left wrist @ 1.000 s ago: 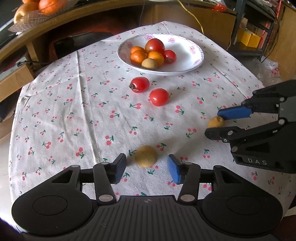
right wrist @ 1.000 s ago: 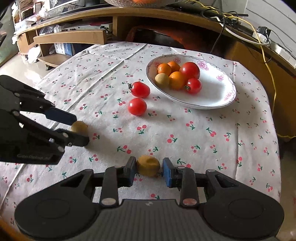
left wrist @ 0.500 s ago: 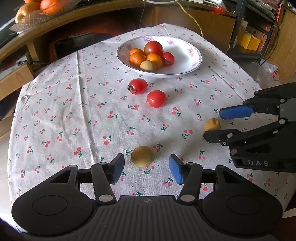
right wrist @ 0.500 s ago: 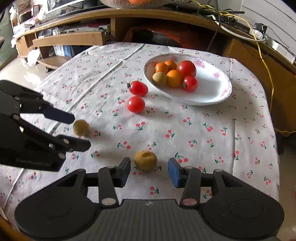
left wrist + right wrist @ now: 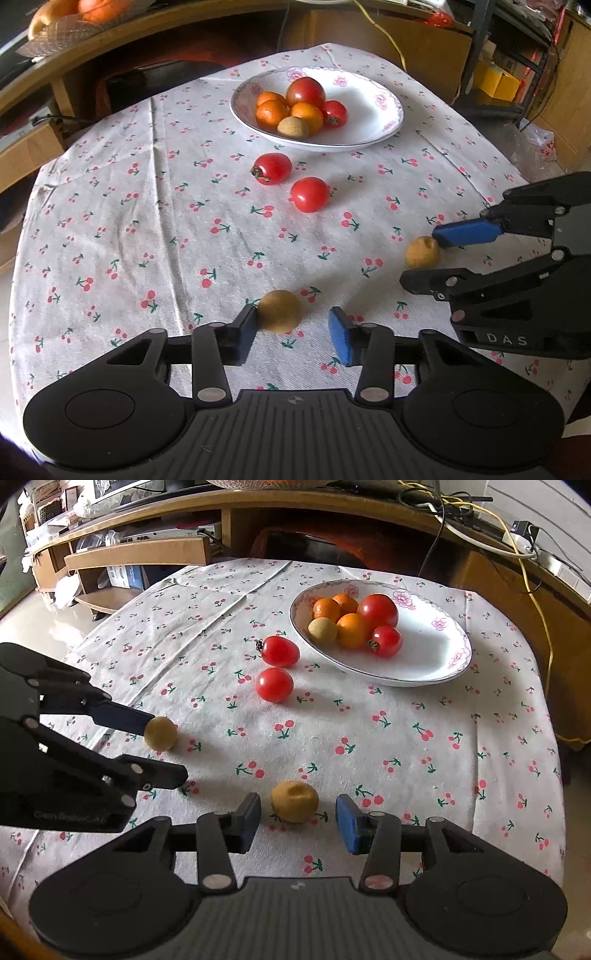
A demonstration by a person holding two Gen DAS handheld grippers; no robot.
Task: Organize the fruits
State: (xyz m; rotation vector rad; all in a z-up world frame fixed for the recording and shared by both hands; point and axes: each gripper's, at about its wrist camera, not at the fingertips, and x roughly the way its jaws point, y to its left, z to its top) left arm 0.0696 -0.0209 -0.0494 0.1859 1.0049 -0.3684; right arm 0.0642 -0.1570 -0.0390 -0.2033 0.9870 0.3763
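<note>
Cherry-print cloth covers the counter [image 5: 110, 229]. Nearest, left tongs [image 5: 291, 328] are seen closing on a tan fruit [image 5: 279, 311], touched by one pad only. Right tongs [image 5: 299, 818] are parted around another tan fruit [image 5: 294, 801], untouched. Two tomatoes [image 5: 309, 194] lie beyond; farthest, a bowl [image 5: 369, 110] is filled with fruit.
</note>
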